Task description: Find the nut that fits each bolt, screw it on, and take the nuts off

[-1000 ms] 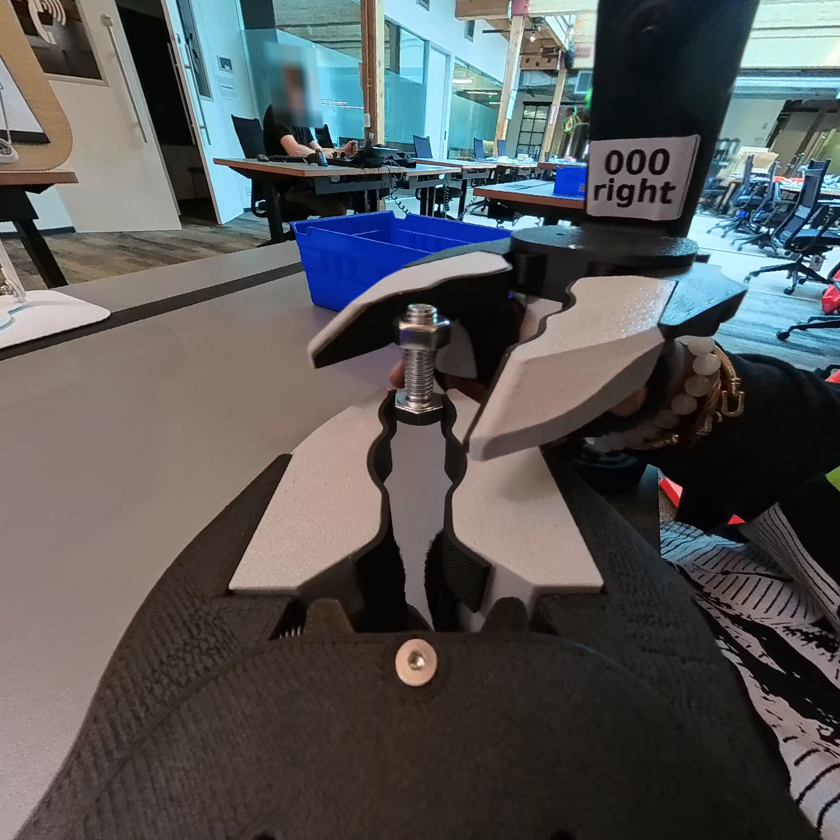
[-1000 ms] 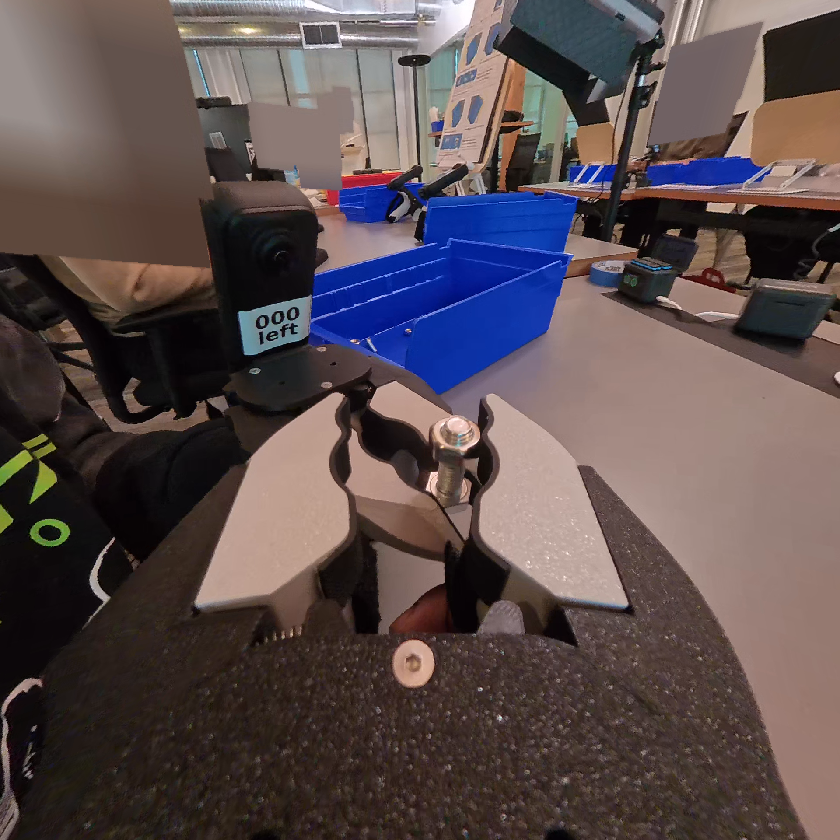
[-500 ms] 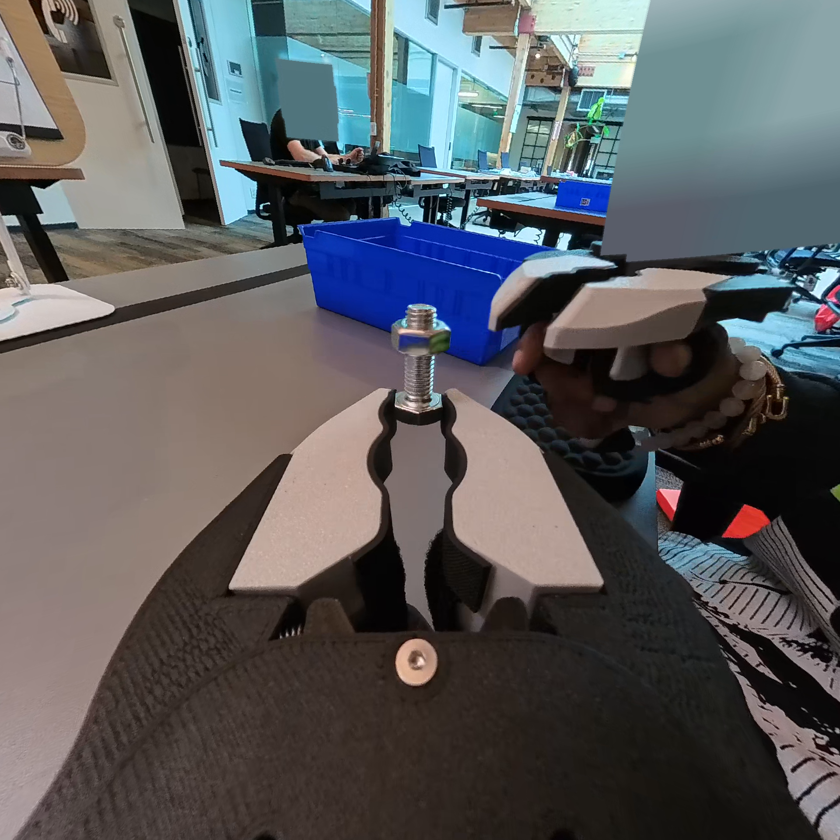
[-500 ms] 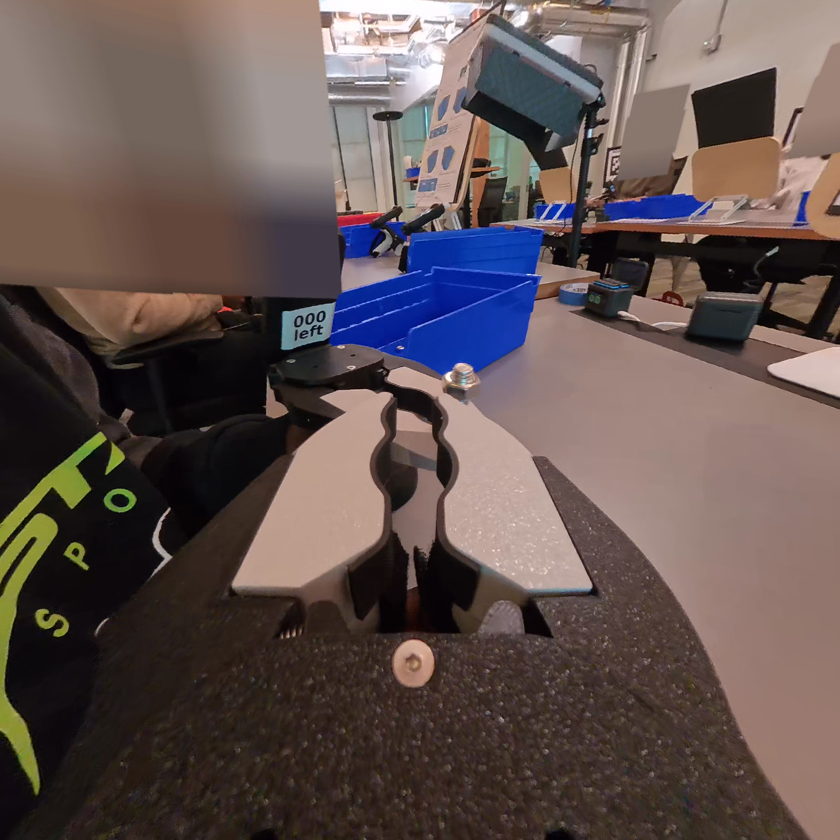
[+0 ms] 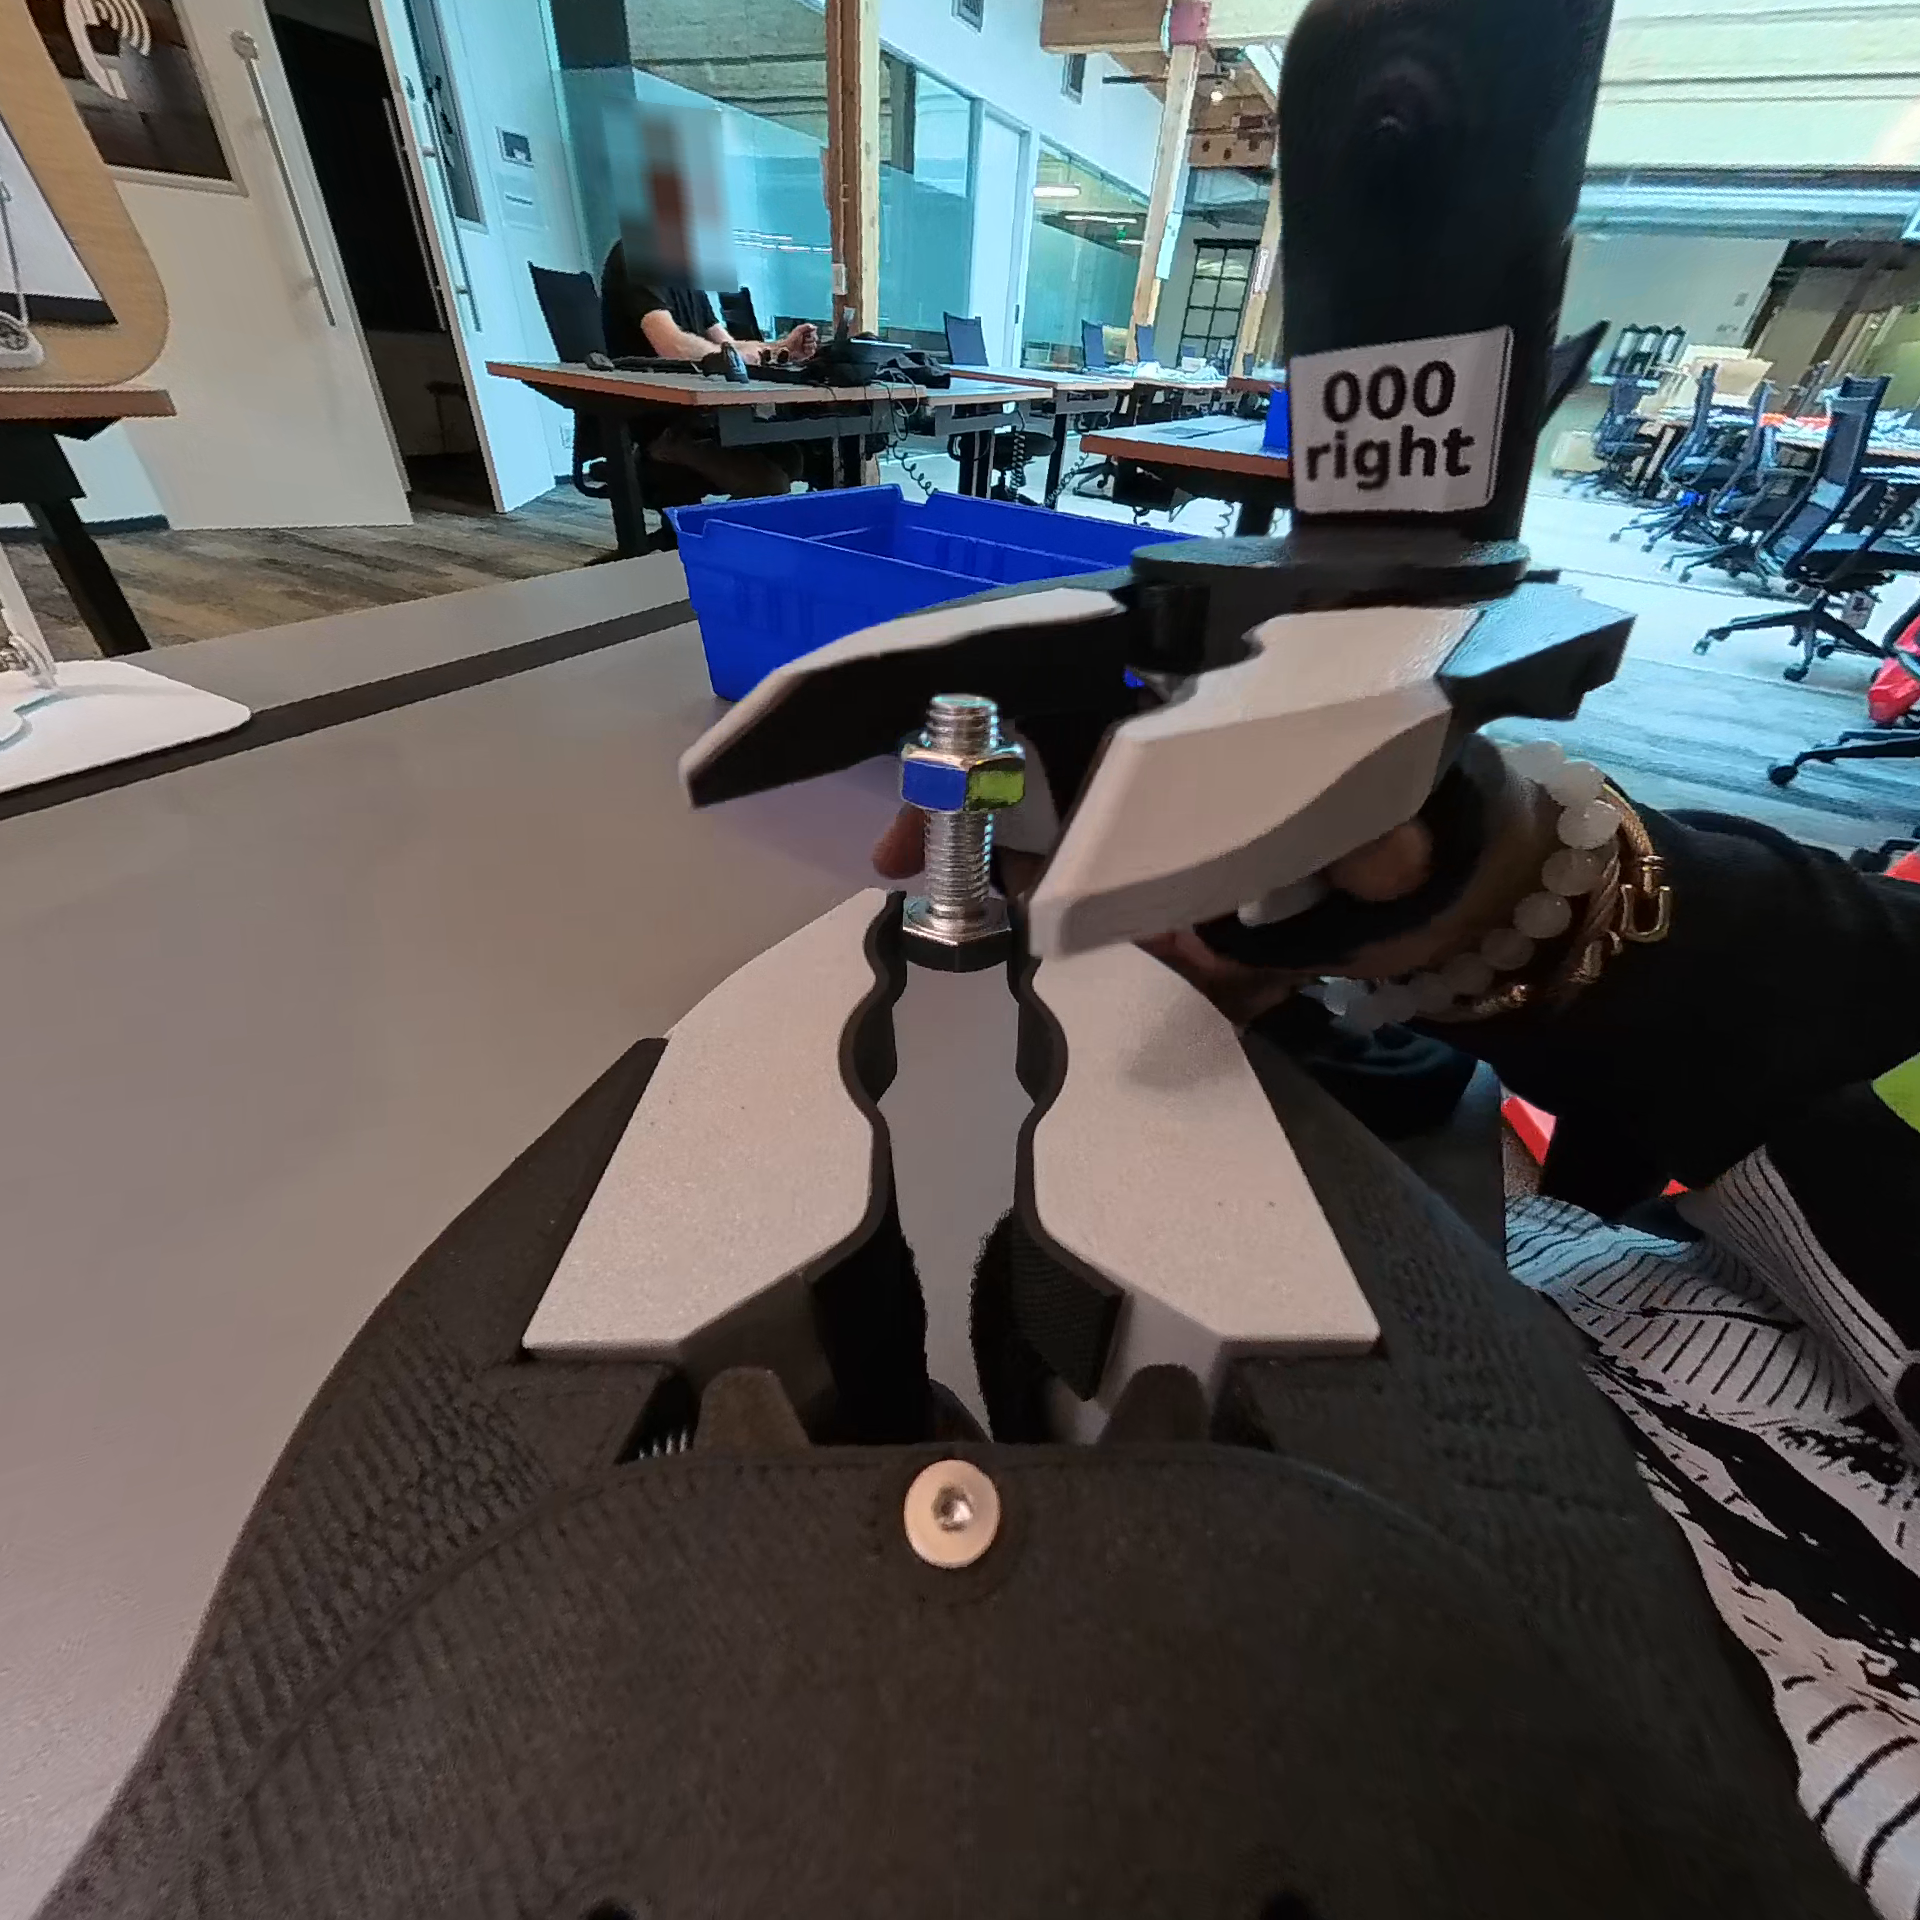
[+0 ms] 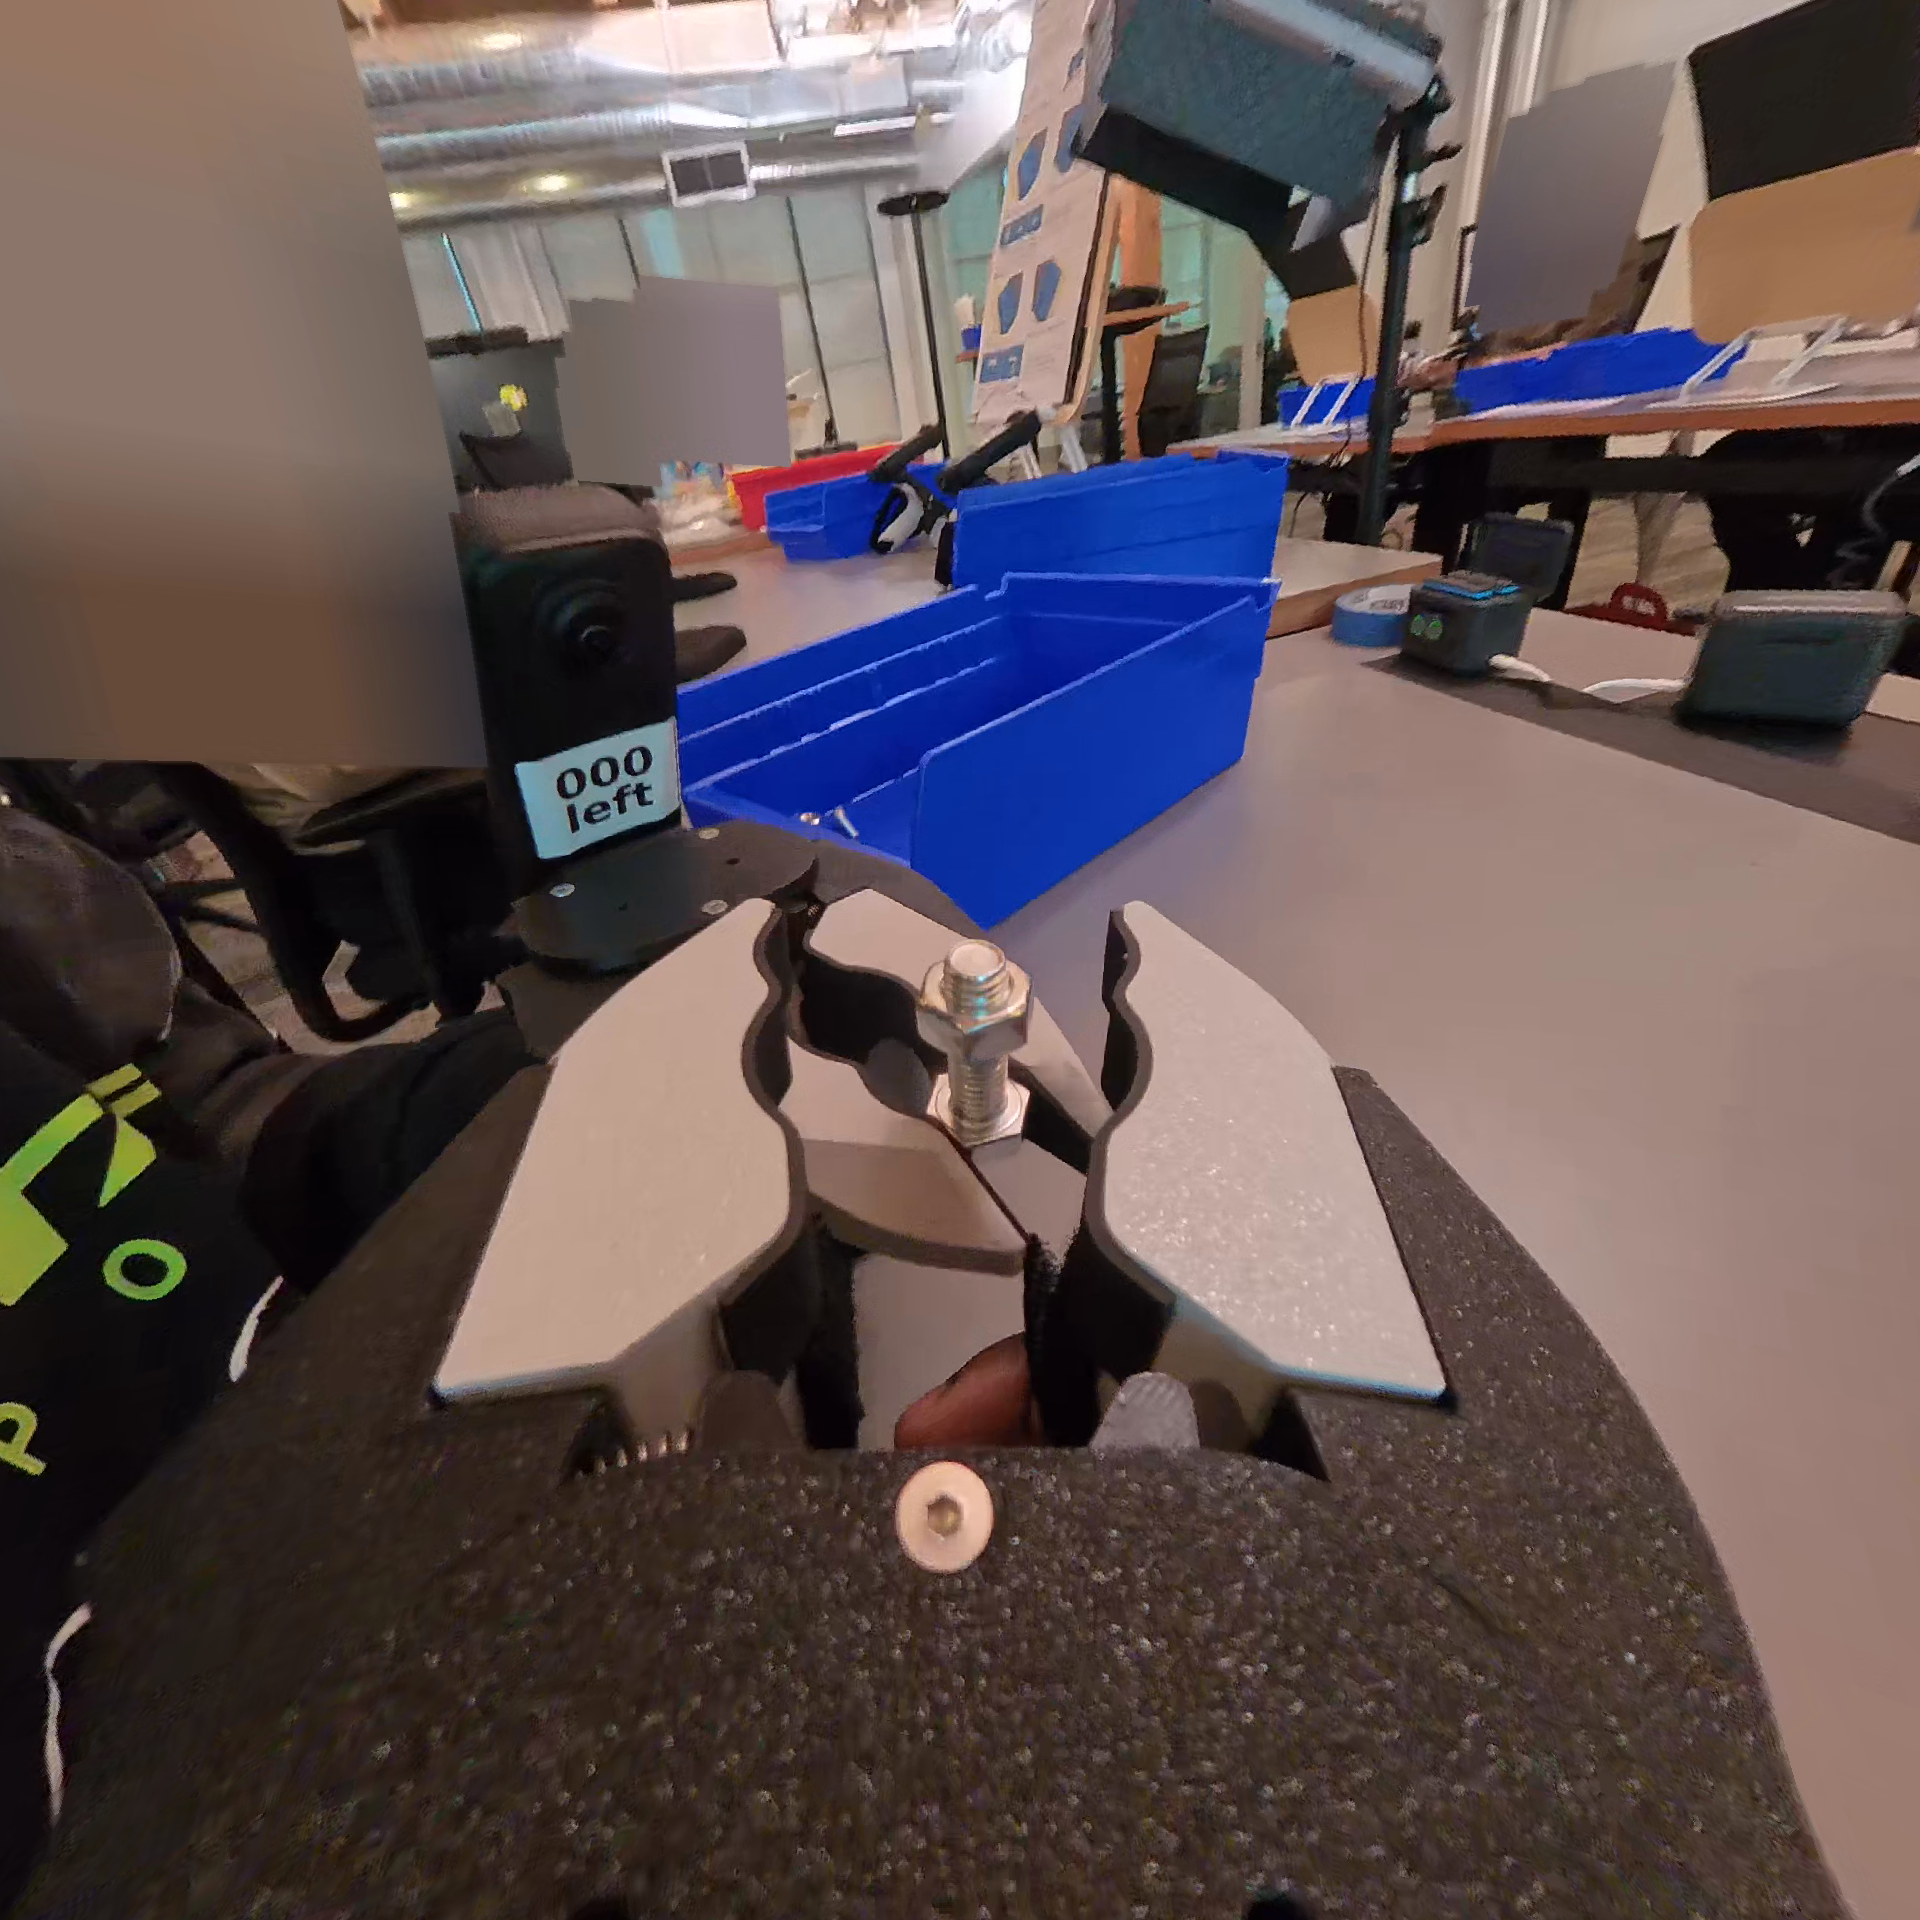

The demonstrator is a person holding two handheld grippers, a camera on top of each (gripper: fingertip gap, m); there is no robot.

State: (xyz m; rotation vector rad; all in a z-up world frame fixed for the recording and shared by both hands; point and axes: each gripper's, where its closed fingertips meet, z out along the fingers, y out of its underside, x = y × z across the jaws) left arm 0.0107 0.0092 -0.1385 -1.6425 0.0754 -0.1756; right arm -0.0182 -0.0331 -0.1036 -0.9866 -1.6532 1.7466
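The left gripper [image 5: 954, 940] was clamped on the hexagonal head of a steel bolt [image 5: 958, 862], both pads pressed against it, so that the threaded shank stood upright above the fingertips. A steel hex nut [image 5: 962, 781] sat threaded near the top of the shank, with a few turns of thread showing above it. The right gripper [image 6: 948, 1023] had its jaws spread wide on either side of the nut, a clear gap between each pad and the metal, so it held nothing. Seen from the left wrist, its two grey fingers [image 5: 1236, 821] reached in from the right at the nut's height, with a hand [image 5: 1382, 873] wearing beaded bracelets behind them. All this took place above a grey table [image 6: 1558, 1039]. Farther back on the table stood a blue divided bin [image 6: 1039, 748], with small bits of hardware [image 6: 831, 821] lying in its near compartment.
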